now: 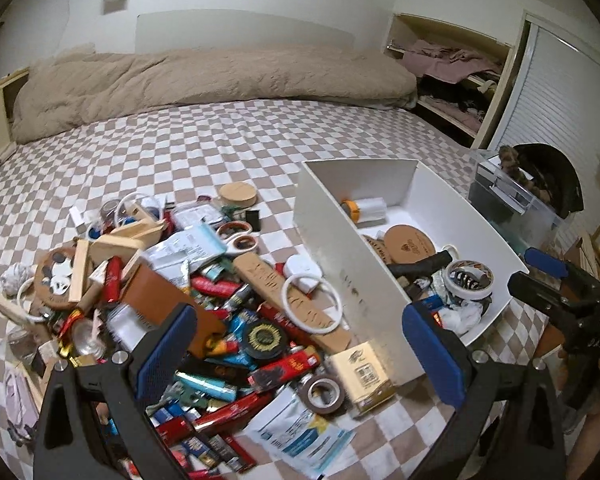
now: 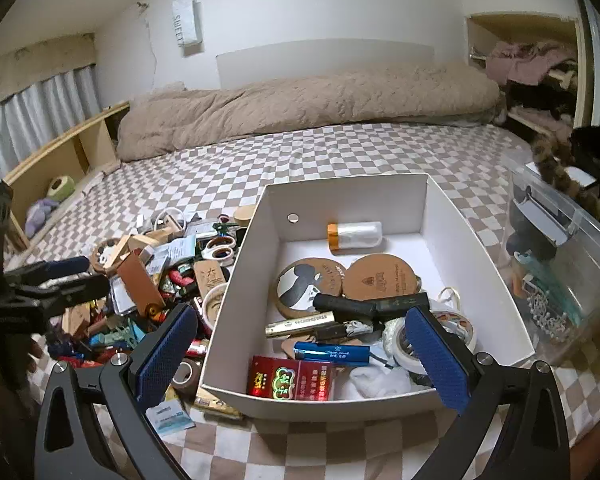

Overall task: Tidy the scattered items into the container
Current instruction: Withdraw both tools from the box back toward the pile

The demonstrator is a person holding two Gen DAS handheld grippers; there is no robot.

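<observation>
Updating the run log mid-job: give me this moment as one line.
left tongs: open, empty, over pile | right tongs: open, empty, over white box | box partly filled | pile still on bed

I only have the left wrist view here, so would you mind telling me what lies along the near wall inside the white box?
Observer: A red cigarette pack lies against the near wall of the white box.
Operator: Anything beside it?
Observer: A blue lighter lies just behind it.
Operator: Is the right gripper carrying anything?
Observer: No, the right gripper is open and empty above the box's near end.
</observation>
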